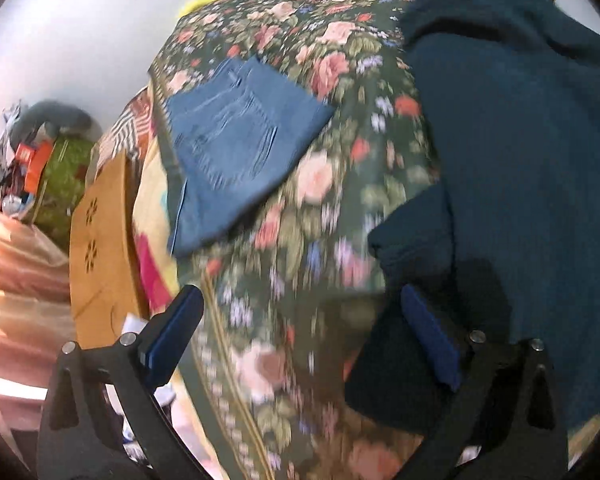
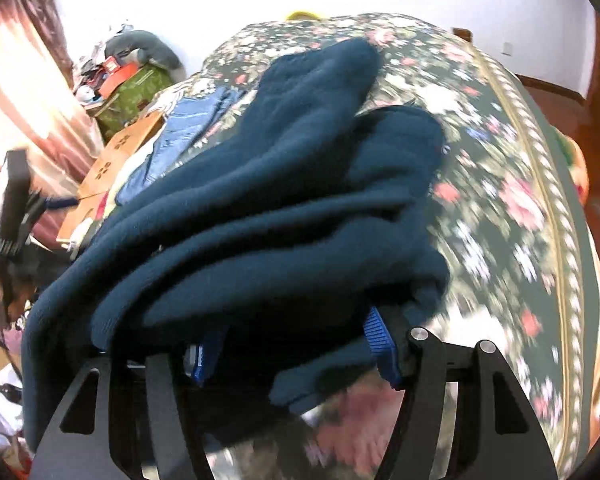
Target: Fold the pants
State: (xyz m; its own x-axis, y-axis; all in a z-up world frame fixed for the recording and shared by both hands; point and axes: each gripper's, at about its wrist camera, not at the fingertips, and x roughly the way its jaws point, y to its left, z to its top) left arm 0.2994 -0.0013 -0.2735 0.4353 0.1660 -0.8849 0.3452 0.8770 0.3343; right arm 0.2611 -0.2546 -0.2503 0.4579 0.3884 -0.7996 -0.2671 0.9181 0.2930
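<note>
A: Looking down the left gripper [image 1: 300, 332], what shows?

B: Its jaws stand wide apart with nothing between them, over a bedspread [image 1: 320, 240] of green cloth printed with pink roses. Each finger carries one ribbed blue pad. The right-hand pad [image 1: 432, 340] sits against the edge of the dark pants [image 1: 520, 140] but does not pinch it.

A: What are those pants like?

B: Thick, fuzzy teal fleece, lying in a loose, rumpled heap on the bed's right side in this view. One piece of it, as far as I can count.

A: And the right gripper [image 2: 296, 340]?

B: It grips the teal fleece [image 2: 240, 208]. The cloth bunches between the two blue pads [image 2: 380, 344] and drapes over the left finger, hanging in soft rounded folds above the bed.

A: Anything else on the bed?

B: One pair of jeans [image 1: 236, 136], pale blue denim with stitched seams, folded flat into a rough square near the bed's left edge, well apart from the fleece.

A: Beside the bed?

B: One wooden board [image 1: 100, 240], tan and smooth, with two flower-shaped cutouts. Behind it, a pink striped curtain [image 2: 24, 80], and a cluttered heap I can't sort out.
</note>
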